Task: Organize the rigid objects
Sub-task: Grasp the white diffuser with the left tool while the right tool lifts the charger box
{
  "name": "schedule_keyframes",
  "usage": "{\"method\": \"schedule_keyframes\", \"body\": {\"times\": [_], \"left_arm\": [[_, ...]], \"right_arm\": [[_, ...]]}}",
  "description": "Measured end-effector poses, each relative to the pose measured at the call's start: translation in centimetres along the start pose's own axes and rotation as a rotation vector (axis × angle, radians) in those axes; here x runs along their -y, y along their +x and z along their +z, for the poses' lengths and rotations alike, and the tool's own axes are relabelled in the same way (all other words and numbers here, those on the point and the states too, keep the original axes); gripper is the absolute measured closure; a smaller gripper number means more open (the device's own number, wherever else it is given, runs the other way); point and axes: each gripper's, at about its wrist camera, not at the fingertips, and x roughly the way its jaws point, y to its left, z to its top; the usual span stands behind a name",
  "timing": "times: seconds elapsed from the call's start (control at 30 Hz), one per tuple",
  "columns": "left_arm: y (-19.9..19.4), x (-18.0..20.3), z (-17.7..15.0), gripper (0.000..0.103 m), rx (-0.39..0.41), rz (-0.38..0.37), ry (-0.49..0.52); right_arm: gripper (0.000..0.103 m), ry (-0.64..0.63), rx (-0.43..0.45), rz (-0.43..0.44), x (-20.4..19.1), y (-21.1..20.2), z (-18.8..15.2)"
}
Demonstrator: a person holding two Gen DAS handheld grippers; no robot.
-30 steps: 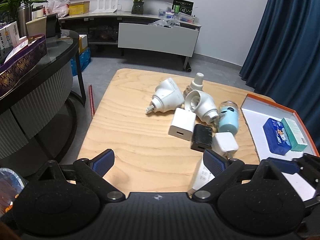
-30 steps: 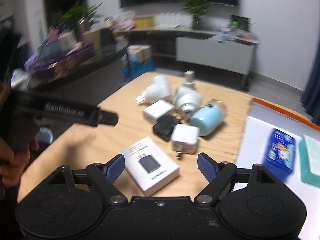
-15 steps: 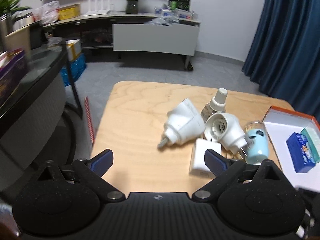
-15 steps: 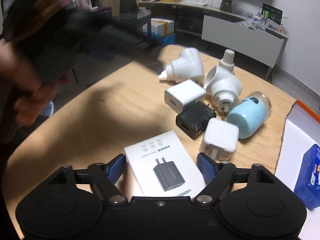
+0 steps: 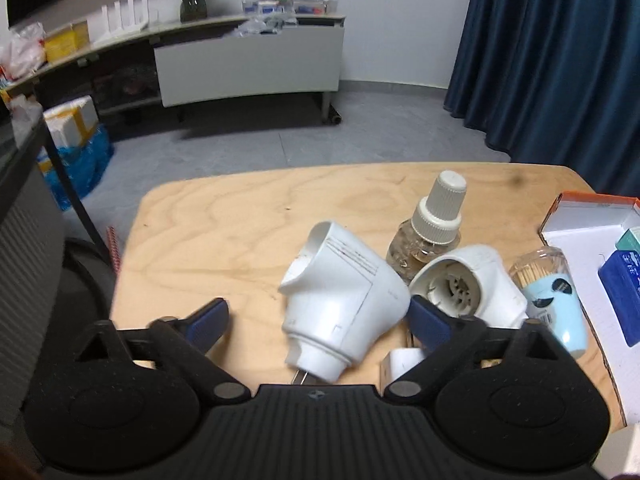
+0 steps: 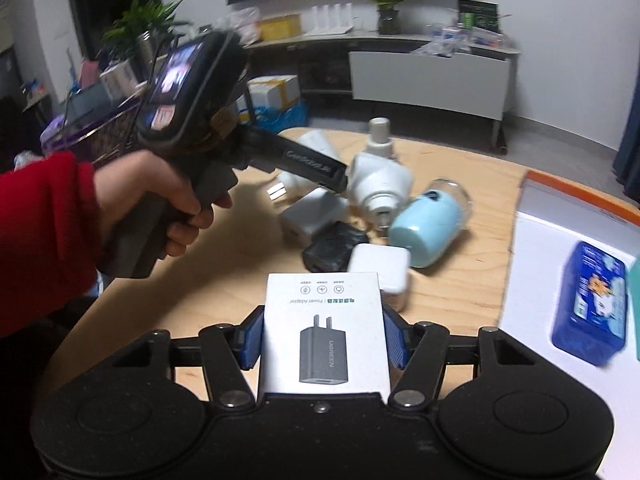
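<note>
My left gripper (image 5: 320, 318) is open, its fingers on either side of a white plug-in diffuser (image 5: 340, 308) that lies on the wooden table (image 5: 224, 232). A second white diffuser (image 5: 468, 288), a refill bottle (image 5: 432, 224) and a pale blue toothpick jar (image 5: 552, 304) lie just beyond. My right gripper (image 6: 322, 340) has its blue pads against both sides of a white power adapter box (image 6: 324, 332). The left gripper's body (image 6: 240, 152) shows in the right wrist view, over the pile of chargers (image 6: 336, 240).
An orange-rimmed white tray (image 6: 536, 240) stands at the right with a blue box (image 6: 588, 300) and a teal box (image 5: 628, 238) in it. A desk and shelves stand beyond the table on the left and at the back.
My left gripper moved forward until the white diffuser lay between its fingers. My right gripper moved over the adapter box and closed on it.
</note>
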Motion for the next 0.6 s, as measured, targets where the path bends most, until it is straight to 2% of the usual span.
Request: {"method": "schedule_keyframes", "body": {"times": [0.03, 0.1, 0.2, 0.33, 0.53, 0.6], "left_arm": [[0.1, 0.0, -0.1, 0.019, 0.009, 0.001, -0.003], [0.0, 0.5, -0.1, 0.035, 0.030, 0.020, 0.024], [-0.5, 0.8, -0.6, 0.036, 0.038, 0.013, 0.017], [-2.5, 1.2, -1.2, 0.036, 0.063, 0.042, -0.006], [-7.7, 1.7, -3.0, 0.038, 0.106, 0.066, -0.056], [-9.4, 2.1, -3.8, 0.048, 0.111, 0.066, -0.071]], "right_arm": [[0.032, 0.013, 0.003, -0.007, 0.2, -0.2, 0.0], [0.032, 0.036, 0.008, -0.019, 0.5, -0.5, -0.1], [0.032, 0.055, 0.025, -0.033, 0.6, -1.1, 0.0], [0.032, 0.058, 0.045, -0.060, 0.5, -1.6, 0.4], [0.032, 0.069, 0.079, -0.087, -0.4, -3.2, 0.5], [0.032, 0.069, 0.090, -0.098, -0.8, -3.8, 0.4]]}}
